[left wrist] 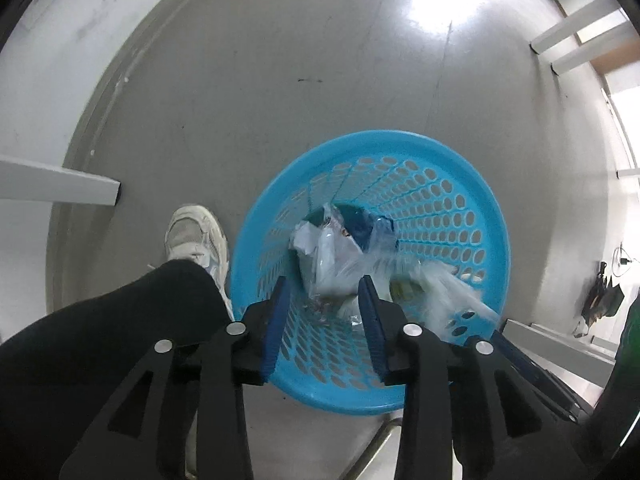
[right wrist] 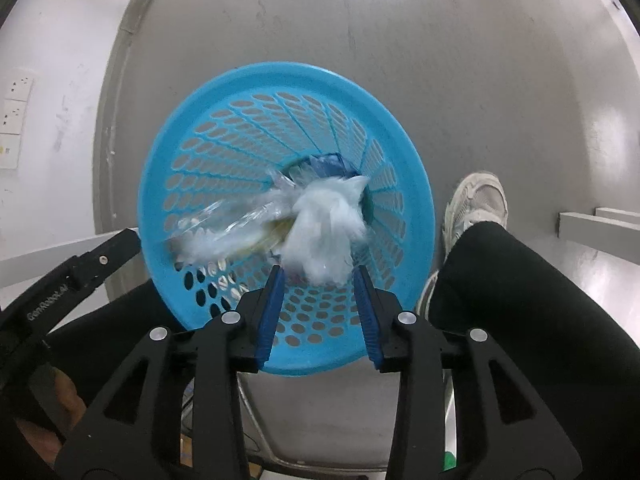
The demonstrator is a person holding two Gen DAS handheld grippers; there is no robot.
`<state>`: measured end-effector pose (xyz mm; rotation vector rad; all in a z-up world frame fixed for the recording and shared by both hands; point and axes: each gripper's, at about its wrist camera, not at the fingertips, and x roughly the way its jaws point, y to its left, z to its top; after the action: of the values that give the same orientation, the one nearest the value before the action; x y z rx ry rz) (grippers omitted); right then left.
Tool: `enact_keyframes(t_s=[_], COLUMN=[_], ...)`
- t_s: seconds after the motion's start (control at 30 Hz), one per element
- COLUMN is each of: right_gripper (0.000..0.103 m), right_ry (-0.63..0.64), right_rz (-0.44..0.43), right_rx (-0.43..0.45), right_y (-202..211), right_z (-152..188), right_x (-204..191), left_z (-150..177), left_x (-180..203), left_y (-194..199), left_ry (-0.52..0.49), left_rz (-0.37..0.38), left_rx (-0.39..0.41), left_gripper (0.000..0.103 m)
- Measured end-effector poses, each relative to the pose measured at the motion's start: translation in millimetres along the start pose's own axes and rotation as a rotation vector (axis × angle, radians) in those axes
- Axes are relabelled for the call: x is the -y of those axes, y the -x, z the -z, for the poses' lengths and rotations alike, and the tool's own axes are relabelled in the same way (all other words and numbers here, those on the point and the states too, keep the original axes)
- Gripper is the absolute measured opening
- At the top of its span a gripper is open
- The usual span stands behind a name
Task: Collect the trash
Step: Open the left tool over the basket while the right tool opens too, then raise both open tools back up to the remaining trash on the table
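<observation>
Hovering above a round blue basket, both pairs of tongs pointed down into its mouth. The basket stood on a grey floor, and its perforated wall of oval holes narrowed toward a darker bottom.

The left tongs stood wide, their blue-padded fingers apart with nothing between them. The right tongs were likewise spread wide and empty.

Inside the basket lay the trash: crumpled clear and whitish plastic bags, wrinkled and translucent, heaped over something dark blue at the bottom. In the right wrist view the trash showed as a bunched white wad of film just past the tips of the right tongs, with a long clear wrapper stretching from it toward the left wall of the basket. That wrapper was smeared with motion blur and showed a yellowish tint along one edge; whether it rested on the wall or hung free could not be told. In the left wrist view the same wrapper appeared as a blurred streak reaching toward the rim on the right.

A leg in black trousers and a worn white sneaker stood just beside the basket. White metal table legs rose near the wall. In the right wrist view the black body of the left tongs entered at the lower left, near the basket's rim.
</observation>
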<state>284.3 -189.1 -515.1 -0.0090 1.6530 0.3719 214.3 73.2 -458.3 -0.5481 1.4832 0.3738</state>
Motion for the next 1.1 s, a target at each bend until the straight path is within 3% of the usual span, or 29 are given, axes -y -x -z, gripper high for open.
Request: enact_keyframes(t_s=[0.23,0.53,0.83,1.1], right_gripper=[0.037,0.038,0.047,0.054], right_ry=[0.060,0.134,0.246,0.348], right_rz=[0.034,0.046,-0.030,-0.020], right_rx=[0.016,0.116,0.285,0.394], right_y=[11.6,60.2,133.9,181.2], right_z=[14.6,50.7,107.1,160.0], right_x=[-8.9,-16.9,-28.4,-35.1], left_z=[6.8,32.0,84.8,129.1], left_x=[4.7,-1.5,-5.1,-10.0], left_y=[18.3,63.7,138.0,186.7], left_ry=[-0.026,-0.073,-0.245,-0.383], left_rz=[-0.016,0.003,0.060,0.106], left_rx=[0.044,0.106,0.273,0.365], left_gripper=[0.036,0.037,0.045,0.050])
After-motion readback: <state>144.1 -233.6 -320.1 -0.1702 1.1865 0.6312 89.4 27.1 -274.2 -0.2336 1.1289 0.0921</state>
